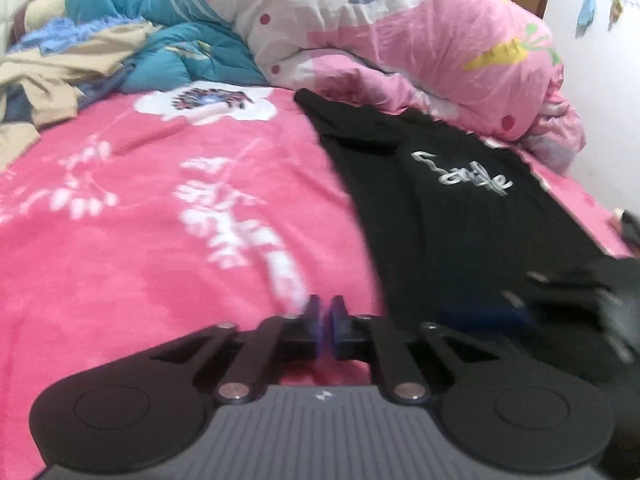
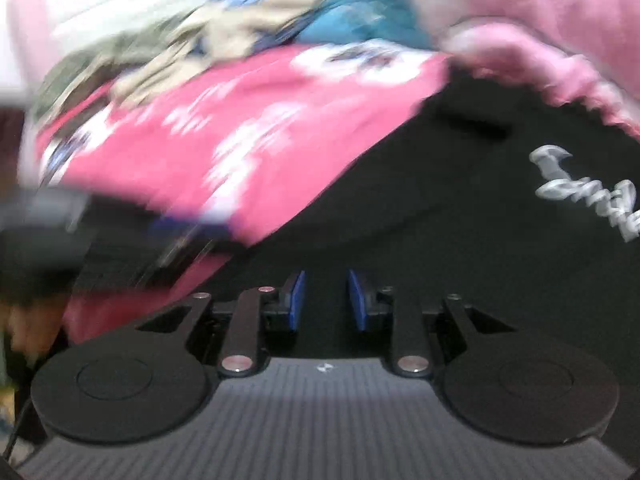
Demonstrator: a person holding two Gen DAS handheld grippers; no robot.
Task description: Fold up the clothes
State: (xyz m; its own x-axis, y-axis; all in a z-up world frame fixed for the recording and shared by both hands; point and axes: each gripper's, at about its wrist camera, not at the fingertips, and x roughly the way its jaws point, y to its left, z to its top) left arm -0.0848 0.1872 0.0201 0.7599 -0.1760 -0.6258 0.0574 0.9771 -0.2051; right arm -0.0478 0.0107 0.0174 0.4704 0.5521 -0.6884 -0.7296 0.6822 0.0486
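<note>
Hovering over a pink floral bedspread (image 1: 120, 240), the left gripper (image 1: 326, 312) is showing its blue pads nearly touching with nothing between them, while a black garment (image 1: 460, 220) with white lettering is lying flat to its right, reaching far toward a pink quilt (image 1: 420, 40). Seen from the blurred right wrist view, the right gripper (image 2: 326, 300) is holding its jaws apart and empty above the garment's near edge.

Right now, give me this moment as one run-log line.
stage: folding | black garment lying on pink bedsheet | left gripper: shut, empty, over sheet | right gripper: open, over garment | right view blurred
</note>
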